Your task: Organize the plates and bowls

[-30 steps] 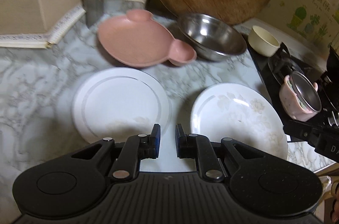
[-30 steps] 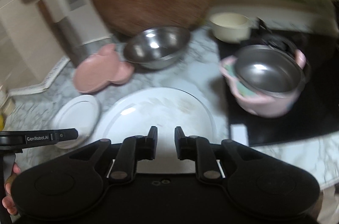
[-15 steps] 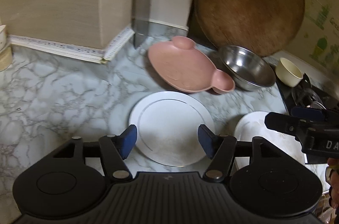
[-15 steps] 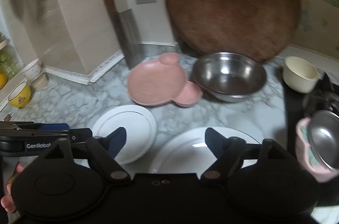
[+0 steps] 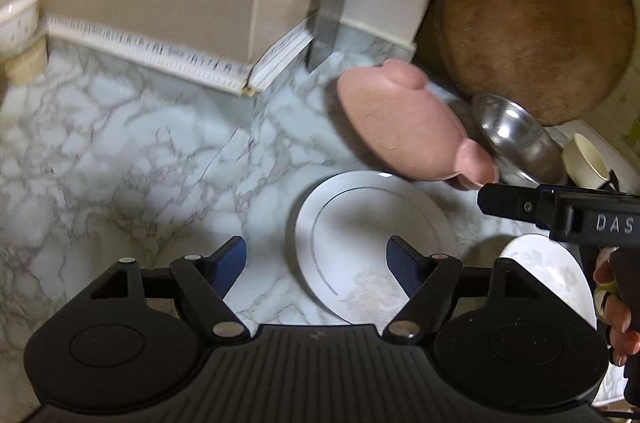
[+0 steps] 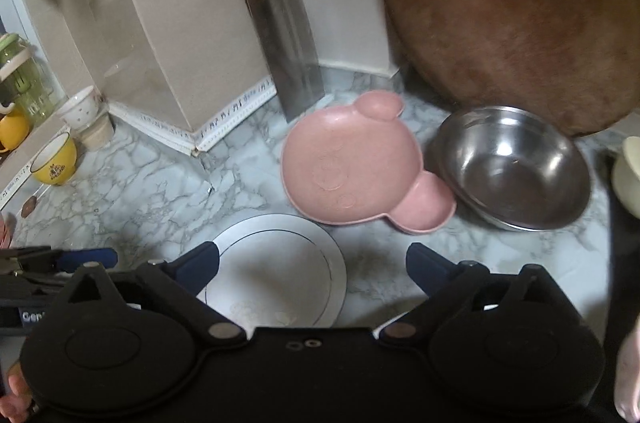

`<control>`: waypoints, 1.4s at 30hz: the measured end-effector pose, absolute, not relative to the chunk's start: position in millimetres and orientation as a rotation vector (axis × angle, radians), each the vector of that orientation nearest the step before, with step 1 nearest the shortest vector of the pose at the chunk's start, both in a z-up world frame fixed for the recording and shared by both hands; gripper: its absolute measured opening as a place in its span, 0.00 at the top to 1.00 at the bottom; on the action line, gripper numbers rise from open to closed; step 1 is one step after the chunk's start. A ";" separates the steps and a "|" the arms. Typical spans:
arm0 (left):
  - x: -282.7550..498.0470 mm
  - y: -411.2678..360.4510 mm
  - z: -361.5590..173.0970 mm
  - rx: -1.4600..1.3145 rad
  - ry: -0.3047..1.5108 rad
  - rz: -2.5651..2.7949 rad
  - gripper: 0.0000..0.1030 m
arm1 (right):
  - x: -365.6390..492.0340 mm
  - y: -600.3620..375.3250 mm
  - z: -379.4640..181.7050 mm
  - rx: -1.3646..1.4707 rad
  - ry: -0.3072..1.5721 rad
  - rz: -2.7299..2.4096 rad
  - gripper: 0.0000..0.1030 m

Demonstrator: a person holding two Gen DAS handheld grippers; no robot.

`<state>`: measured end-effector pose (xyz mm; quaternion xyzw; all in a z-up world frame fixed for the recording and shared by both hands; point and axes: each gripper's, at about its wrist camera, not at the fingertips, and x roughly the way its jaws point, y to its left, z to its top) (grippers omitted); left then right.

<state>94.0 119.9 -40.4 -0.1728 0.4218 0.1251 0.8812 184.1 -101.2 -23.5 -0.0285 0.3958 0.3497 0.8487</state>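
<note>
A white plate with a silver ring (image 5: 372,243) (image 6: 276,271) lies flat on the marble counter (image 5: 120,151). My left gripper (image 5: 316,255) hovers over its near left edge, and its jaws are opening with nothing between them. My right gripper (image 6: 314,259) hangs above the same plate's right side, its jaws also opening and empty. Behind sit a pink bear-shaped plate (image 6: 352,163) and a steel bowl (image 6: 512,167) that leans on it. A second white plate with flowers (image 5: 548,275) lies to the right, partly hidden under the right gripper's finger (image 5: 512,201).
A round wooden board (image 6: 512,11) and a cleaver (image 6: 288,55) lean on the back wall. A cream cup (image 5: 586,163) stands at the far right. A yellow cup (image 6: 56,159) and a small spotted bowl (image 6: 82,107) are at the left.
Both grippers went from nearly shut to wide open. Both views swung left: the ringed plate now sits under both grippers, and the stove and pink pot have left the frame.
</note>
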 end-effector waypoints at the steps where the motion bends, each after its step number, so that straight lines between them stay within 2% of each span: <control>1: 96.8 123.6 -45.0 -0.374 0.890 0.268 0.25 | 191.1 -98.6 -27.8 -0.057 0.855 0.745 0.03; 5: 106.7 136.3 -64.1 -0.444 0.929 0.289 0.25 | 218.6 -86.8 -48.9 -0.037 0.964 0.739 0.08; 13: 119.1 142.6 -90.3 -0.553 0.978 0.282 0.27 | 244.2 -82.8 -83.0 0.027 1.127 0.751 0.30; 14: 120.2 142.6 -91.6 -0.559 0.978 0.281 0.29 | 246.0 -83.0 -85.8 0.028 1.137 0.750 0.34; 16: 121.8 143.0 -94.6 -0.576 0.986 0.272 0.42 | 247.4 -83.5 -90.3 0.033 1.156 0.760 0.43; 17: 122.7 143.6 -96.1 -0.587 0.988 0.272 0.44 | 248.7 -82.9 -91.4 0.037 1.167 0.766 0.47; 20: 123.3 145.2 -97.0 -0.604 0.981 0.265 0.52 | 248.8 -83.5 -94.8 0.037 1.174 0.771 0.52; 22: 123.4 147.0 -98.4 -0.632 0.982 0.253 0.64 | 249.6 -85.4 -97.0 0.048 1.185 0.775 0.57; 25: 121.6 148.0 -99.9 -0.675 0.978 0.241 0.70 | 249.3 -88.3 -98.2 0.056 1.190 0.788 0.62; 27: 120.0 149.1 -100.8 -0.705 0.974 0.234 0.71 | 249.7 -91.0 -99.1 0.067 1.192 0.790 0.67; 34: 113.9 155.2 -103.7 -0.752 0.960 0.234 0.84 | 249.4 -98.2 -102.2 0.103 1.188 0.792 0.78; 38: 111.4 155.0 -102.7 -0.742 0.952 0.232 0.86 | 247.8 -101.7 -103.6 0.107 1.180 0.766 0.89; 42: 107.3 153.2 -98.0 -0.734 0.939 0.218 0.86 | 242.7 -106.6 -101.3 0.119 1.165 0.757 0.90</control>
